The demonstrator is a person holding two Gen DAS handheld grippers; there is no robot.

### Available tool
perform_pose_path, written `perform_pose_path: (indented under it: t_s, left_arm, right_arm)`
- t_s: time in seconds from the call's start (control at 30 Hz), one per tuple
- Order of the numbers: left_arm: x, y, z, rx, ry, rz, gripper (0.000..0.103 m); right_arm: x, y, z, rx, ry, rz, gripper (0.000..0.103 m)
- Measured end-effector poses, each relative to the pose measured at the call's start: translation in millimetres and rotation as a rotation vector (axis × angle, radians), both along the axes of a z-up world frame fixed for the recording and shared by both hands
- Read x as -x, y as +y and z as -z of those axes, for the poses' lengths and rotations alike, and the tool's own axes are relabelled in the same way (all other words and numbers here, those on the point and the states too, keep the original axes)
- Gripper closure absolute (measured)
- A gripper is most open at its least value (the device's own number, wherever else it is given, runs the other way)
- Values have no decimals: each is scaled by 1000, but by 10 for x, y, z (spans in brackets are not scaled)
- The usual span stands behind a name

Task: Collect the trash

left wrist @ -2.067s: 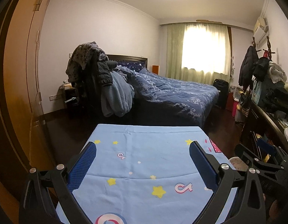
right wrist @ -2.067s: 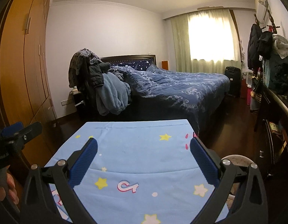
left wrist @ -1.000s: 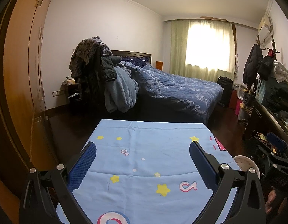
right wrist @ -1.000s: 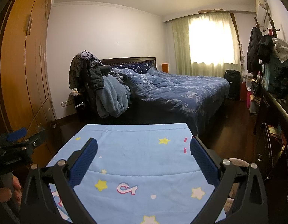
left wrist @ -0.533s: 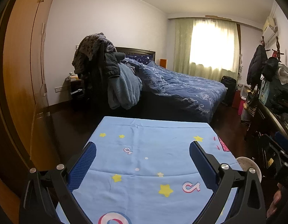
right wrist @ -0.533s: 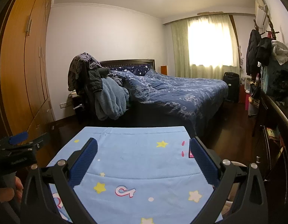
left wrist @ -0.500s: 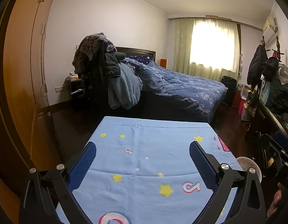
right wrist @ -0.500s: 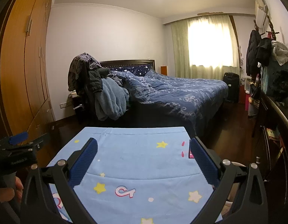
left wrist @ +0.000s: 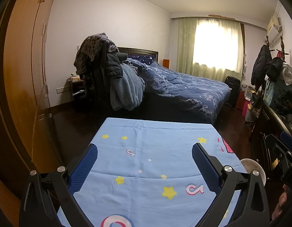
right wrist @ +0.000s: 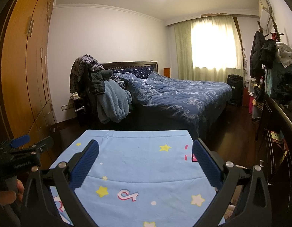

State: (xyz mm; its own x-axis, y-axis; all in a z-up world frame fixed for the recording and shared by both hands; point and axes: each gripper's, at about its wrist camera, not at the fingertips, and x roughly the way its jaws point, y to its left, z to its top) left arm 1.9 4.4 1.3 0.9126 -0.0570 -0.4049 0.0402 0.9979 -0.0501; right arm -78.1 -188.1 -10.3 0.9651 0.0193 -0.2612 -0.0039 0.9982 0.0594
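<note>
Trash cannot be made out anywhere on the light blue star-print tablecloth (left wrist: 151, 162). A round white bin (left wrist: 253, 168) sits just beside the cloth's right edge. The left gripper (left wrist: 145, 160) and right gripper (right wrist: 146, 158) both hover above the cloth, jaws spread wide, pinching nothing. Beyond stands a bed (right wrist: 183, 94).

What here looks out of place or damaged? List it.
No trash shows on the blue star-print cloth, and nothing is spilled. Two oddities: clothes are heaped over a chair beside the bed, and the ceiling edge above the curtains looks patchy, possibly peeling.
</note>
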Motion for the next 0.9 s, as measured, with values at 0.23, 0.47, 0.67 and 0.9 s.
perform_pose_path:
  t_s: [0.23, 0.47, 0.67, 0.9]
  left_arm:
    - [1, 12, 11, 1, 2, -4, 4]
    - [9, 18, 53, -3, 12, -4, 4]
    - [16, 20, 51, 4, 4, -6, 4]
    - [81, -35, 17, -40, -45, -50, 4]
  right_arm:
    - [8, -3, 9, 1, 1, -2, 3]
    - [-8, -9, 81, 2, 14, -3, 3]
    - [-37, 10, 99, 6, 18, -8, 3]
    - [-43, 10, 104, 5, 19, -6, 3]
